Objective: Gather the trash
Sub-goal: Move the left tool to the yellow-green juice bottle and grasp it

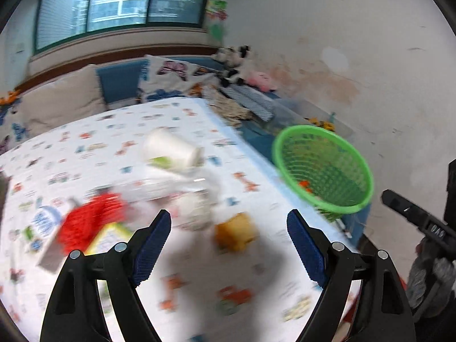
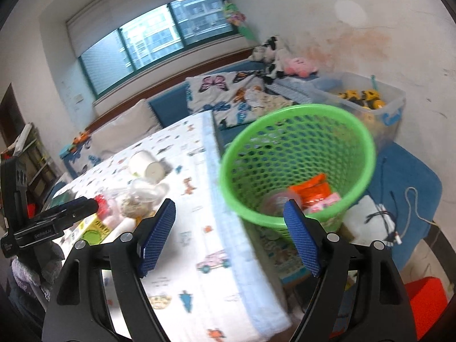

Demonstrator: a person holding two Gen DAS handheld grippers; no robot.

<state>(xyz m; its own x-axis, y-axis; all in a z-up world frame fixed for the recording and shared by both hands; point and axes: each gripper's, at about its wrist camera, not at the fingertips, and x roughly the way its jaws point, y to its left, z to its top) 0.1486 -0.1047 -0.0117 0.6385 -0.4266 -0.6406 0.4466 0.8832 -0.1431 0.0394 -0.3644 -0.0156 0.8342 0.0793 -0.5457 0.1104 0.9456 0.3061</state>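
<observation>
Holding my left gripper above the table, I keep its two blue pads spread wide, and nothing is between them. Under it the printed cloth is blurred. Between the pads and a little beyond lies a small yellow-brown piece. More to the left is a red crumpled thing, and behind them a white paper cup lies on its side, with some clear and white wrappers just beside it. I cannot tell exactly what each piece is, because the picture is smeared.

My right gripper is also spread, with empty space between the pads. It points over the right edge of the table toward the green basket, which stands just beside the table, lower than the tabletop. Inside the basket I see an orange packet, a pink wrapper and a round pale lid. Through the left wrist camera the basket shows at the far right corner of the table.

Behind the table is a blue couch with butterfly cushions, and a clear box with yellow toys stands behind the basket.
</observation>
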